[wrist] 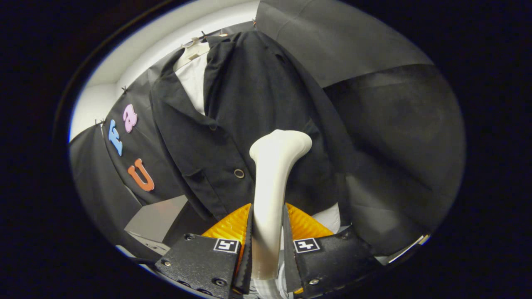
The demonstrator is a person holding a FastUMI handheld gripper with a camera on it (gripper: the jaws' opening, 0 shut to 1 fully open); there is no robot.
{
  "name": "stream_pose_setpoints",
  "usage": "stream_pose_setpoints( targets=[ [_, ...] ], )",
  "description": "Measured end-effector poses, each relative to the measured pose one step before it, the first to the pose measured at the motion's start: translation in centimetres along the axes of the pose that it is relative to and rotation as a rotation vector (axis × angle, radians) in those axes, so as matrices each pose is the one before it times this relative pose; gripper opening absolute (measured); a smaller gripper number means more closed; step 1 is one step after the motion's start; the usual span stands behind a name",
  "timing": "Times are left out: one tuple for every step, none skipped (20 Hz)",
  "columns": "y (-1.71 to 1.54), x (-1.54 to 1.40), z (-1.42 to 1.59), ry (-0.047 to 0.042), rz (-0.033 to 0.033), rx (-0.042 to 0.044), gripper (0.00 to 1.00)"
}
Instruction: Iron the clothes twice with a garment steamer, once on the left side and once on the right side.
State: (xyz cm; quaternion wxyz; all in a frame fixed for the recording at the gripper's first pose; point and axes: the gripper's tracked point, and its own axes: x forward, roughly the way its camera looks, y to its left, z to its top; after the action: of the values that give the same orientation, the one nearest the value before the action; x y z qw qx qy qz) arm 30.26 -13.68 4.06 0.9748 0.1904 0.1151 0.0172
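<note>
Fingers of my gripper (267, 249) are clenching one cream plastic garment steamer (272, 182), its head touching one hanging black jacket (249, 99).

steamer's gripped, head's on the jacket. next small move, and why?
Probably a slow stroke down the jacket panel. The tongs are shut on the steamer handle, both fingers pressing it. Its head sits against the dark front, beside the lower button, on the side away from the lapel. I can't tell whether this side has been ironed.

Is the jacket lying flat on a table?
No, the black jacket hangs upright on a hanger beyond the tongs.
</note>
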Motion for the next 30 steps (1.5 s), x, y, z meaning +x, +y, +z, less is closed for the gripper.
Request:
stream_pose_setpoints(
  targets=[
    [-0.216,0.09,-0.564,0.007,0.00073,-0.00257,0.34],
    [-0.041,0.063,-0.487,0.00417,0.0036,-0.00477,0.35],
    [-0.117,0.077,-0.399,0.006,0.004,-0.001,0.35],
    [-0.232,0.042,-0.433,0.00817,0.00297,0.00201,0.35],
    [-0.242,0.16,-0.477,0.01116,0.00095,0.00384,0.35],
    [-0.333,0.207,-0.604,0.0119,-0.00254,0.00423,0.35],
    [-0.439,0.082,-0.473,0.00874,-0.00196,0.00103,0.34],
    [-0.245,0.223,-0.601,0.00853,-0.00106,0.00018,0.34],
    [-0.264,0.129,-0.453,0.00835,-0.00147,-0.0042,0.35],
    [-0.426,0.195,-0.661,0.01103,-0.00506,0.00022,0.35],
    [-0.412,0.163,-0.67,0.0162,-0.00076,0.0002,0.35],
    [-0.336,0.124,-0.736,0.01455,-0.00049,0.00293,0.35],
    [-0.333,0.235,-0.532,0.01242,-0.00106,-0.00065,0.35],
    [-0.415,0.233,-0.731,0.00944,-0.00482,0.00146,0.35],
    [-0.375,0.231,-0.491,0.01028,-0.00322,0.00077,0.35],
    [-0.184,0.234,-0.552,0.01027,-0.00215,0.00361,0.35],
    [-0.28,0.193,-0.435,0.01168,0.00094,0.00403,0.35],
    [-0.271,0.532,-0.757,0.00903,0.001,0.00288,0.34],
    [-0.083,0.301,-0.427,0.00973,-0.00029,0.00168,0.35],
    [0.036,0.471,-0.493,0.00755,0.00354,-0.00097,0.35],
    [0.121,0.401,-0.449,0.00682,0.00146,0.00075,0.35],
    [-0.176,0.249,-0.569,0.00896,0.00531,-0.0027,0.35],
    [-0.208,0.226,-0.482,0.01006,0.00331,-0.0024,0.35],
    [-0.272,0.172,-0.447,0.01333,0.00362,0.00001,0.35],
    [-0.165,0.217,-0.437,0.01443,0.00376,0.00548,0.35],
    [-0.347,0.126,-0.462,0.01104,0.00679,0.00485,0.35],
    [-0.217,0.003,-0.377,0.00975,0.00445,-0.00067,0.35],
    [-0.42,0.032,-0.584,0.00921,0.00285,-0.00777,0.35],
    [-0.21,0.067,-0.452,0.00953,-0.00022,-0.00597,0.35],
    [0.119,0.105,-0.348,0.00918,0.00218,-0.00065,0.35]
  ],
)
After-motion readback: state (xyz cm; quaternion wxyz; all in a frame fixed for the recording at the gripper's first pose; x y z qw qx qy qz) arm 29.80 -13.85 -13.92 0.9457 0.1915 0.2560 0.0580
